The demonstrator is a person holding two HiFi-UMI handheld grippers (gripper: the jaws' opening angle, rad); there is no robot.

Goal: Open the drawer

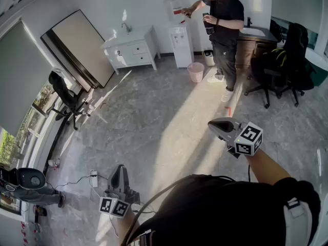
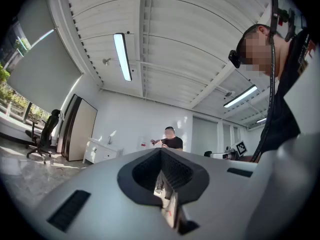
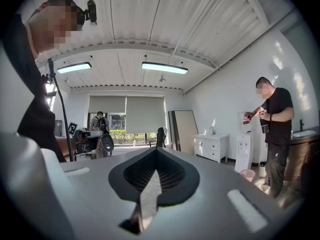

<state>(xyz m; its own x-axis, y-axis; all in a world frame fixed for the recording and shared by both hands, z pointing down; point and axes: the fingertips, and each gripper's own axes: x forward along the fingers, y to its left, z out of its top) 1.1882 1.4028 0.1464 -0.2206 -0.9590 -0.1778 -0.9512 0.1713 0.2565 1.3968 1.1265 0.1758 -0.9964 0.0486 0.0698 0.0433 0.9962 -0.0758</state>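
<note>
A white cabinet with drawers [image 1: 132, 49] and a small sink on top stands against the far wall; its drawers look closed. It also shows far off in the left gripper view as the cabinet [image 2: 100, 153] and in the right gripper view as the cabinet [image 3: 214, 147]. My left gripper [image 1: 119, 176] is held low at the bottom left, shut and empty. Further right and higher, my right gripper [image 1: 212, 124] is also shut with nothing in it. Both are a long way across the floor from the cabinet. In each gripper view the jaws meet at the tip: left gripper [image 2: 161, 151], right gripper [image 3: 156, 151].
A person [image 1: 224, 29] stands by a white water dispenser [image 1: 182, 46], with a pink bin [image 1: 196, 72] near their feet. Black office chairs stand at the left [image 1: 66, 99] and right [image 1: 279, 70]. A power strip [image 1: 94, 180] with cables lies on the floor near my left gripper.
</note>
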